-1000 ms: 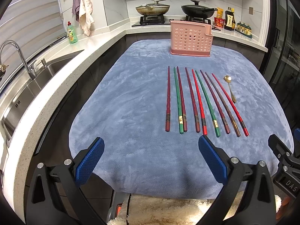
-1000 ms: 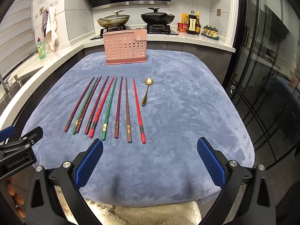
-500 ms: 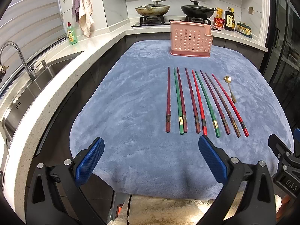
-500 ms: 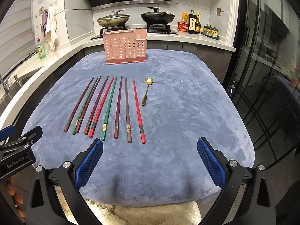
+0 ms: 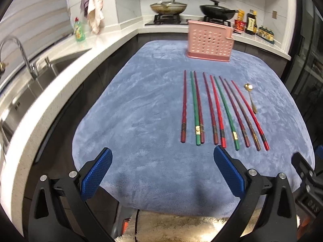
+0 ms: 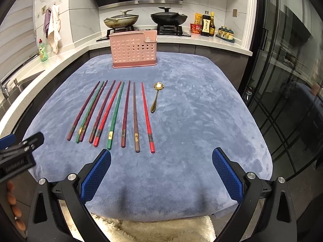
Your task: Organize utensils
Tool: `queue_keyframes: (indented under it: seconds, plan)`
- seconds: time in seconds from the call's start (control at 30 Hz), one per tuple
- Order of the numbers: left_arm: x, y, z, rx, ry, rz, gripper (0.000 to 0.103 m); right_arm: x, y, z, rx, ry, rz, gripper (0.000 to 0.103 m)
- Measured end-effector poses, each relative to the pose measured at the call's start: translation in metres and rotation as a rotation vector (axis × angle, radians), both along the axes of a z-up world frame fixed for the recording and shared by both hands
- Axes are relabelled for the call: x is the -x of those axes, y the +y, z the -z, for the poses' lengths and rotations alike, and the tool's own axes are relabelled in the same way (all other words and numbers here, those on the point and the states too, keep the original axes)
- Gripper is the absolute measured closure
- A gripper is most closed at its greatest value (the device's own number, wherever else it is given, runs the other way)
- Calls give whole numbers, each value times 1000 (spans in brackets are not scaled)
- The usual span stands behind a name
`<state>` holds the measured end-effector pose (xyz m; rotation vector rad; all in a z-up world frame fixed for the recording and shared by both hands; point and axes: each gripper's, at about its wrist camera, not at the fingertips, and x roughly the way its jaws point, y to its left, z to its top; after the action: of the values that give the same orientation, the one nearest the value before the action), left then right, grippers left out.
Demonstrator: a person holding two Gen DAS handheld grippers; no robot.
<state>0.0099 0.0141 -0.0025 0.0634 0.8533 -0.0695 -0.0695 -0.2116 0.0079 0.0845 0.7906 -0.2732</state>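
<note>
Several red, green and brown chopsticks [image 5: 220, 111] lie side by side on a blue cloth [image 5: 141, 111], also in the right wrist view [image 6: 113, 113]. A gold spoon [image 5: 251, 97] [image 6: 156, 96] lies just right of them. A pink perforated utensil holder [image 5: 210, 39] [image 6: 133, 49] stands upright at the cloth's far edge. My left gripper [image 5: 161, 173] is open and empty over the cloth's near edge, left of the chopstick ends. My right gripper [image 6: 161, 173] is open and empty at the near edge, right of the chopstick ends.
A white counter with a sink [image 5: 24, 92] and tap runs along the left. A stove with two pans [image 6: 145, 19] and sauce bottles [image 6: 206, 25] stand behind the holder. A green soap bottle [image 5: 79, 30] and hanging towels stand at the far left. Glass doors [image 6: 286, 92] lie right.
Both grippers have moved slightly forward toward the chopsticks; the left view is a little blurred by motion. The utensils have not moved.
</note>
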Motion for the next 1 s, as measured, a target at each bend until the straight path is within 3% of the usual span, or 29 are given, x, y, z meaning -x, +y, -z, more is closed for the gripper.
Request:
queue_keyframes:
  seconds: [0.3,0.6,0.77,0.8,0.87,1.0]
  plan:
    - [-44,3,28,10,33,12,7,-21,-23,8,-89,13,-1,7]
    - [-83,-10,60,-3,106,50,20,-55,-40,22,-98,49,8,10]
    - [-93,-10,70,43,167,76,43,-84,-52,26,-117,62,13,25]
    - [-93,-9,70,53,170,76,47,-89,-54,28,-127,65,14,31]
    - [-93,-9,68,68,170,93,68,-101,-59,31,-148,73,12,42]
    - [-94,-10,66,114,195,121,89,-133,-67,43,-215,97,-7,65]
